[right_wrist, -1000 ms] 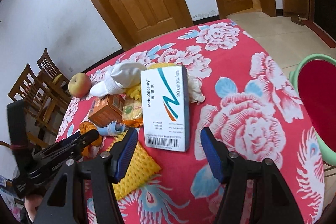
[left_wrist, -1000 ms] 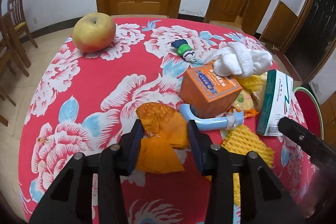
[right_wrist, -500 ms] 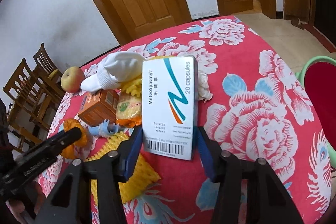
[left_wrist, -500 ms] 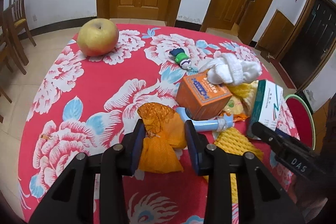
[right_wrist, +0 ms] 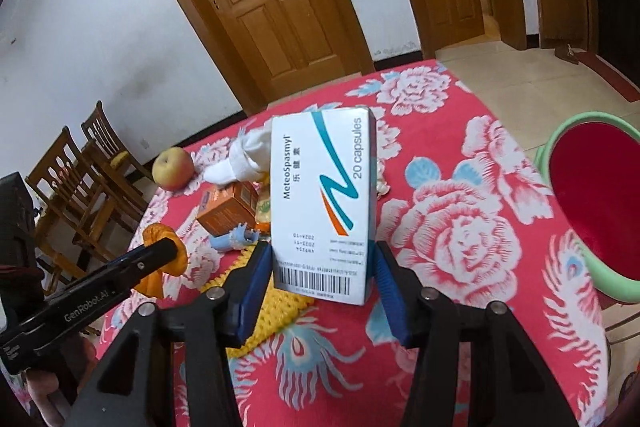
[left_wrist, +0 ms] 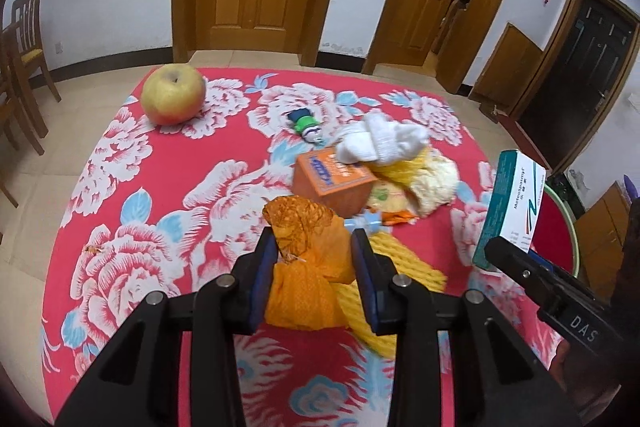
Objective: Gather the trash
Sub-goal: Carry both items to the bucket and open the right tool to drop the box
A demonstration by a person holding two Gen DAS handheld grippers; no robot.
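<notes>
Gripping a crumpled orange wrapper (left_wrist: 306, 267), the left tongs (left_wrist: 314, 267) hung above the floral red bench (left_wrist: 168, 187); the right tongs (right_wrist: 320, 279) clamped a white capsule carton (right_wrist: 322, 195). Next, probably, both needed carrying to the green-rimmed bin (right_wrist: 560, 143).

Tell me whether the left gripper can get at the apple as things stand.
Probably not right away. The left gripper is shut on the orange peel, so it has no free grip. The path itself looks open: only bare tablecloth lies between it and the apple at the far left.
</notes>
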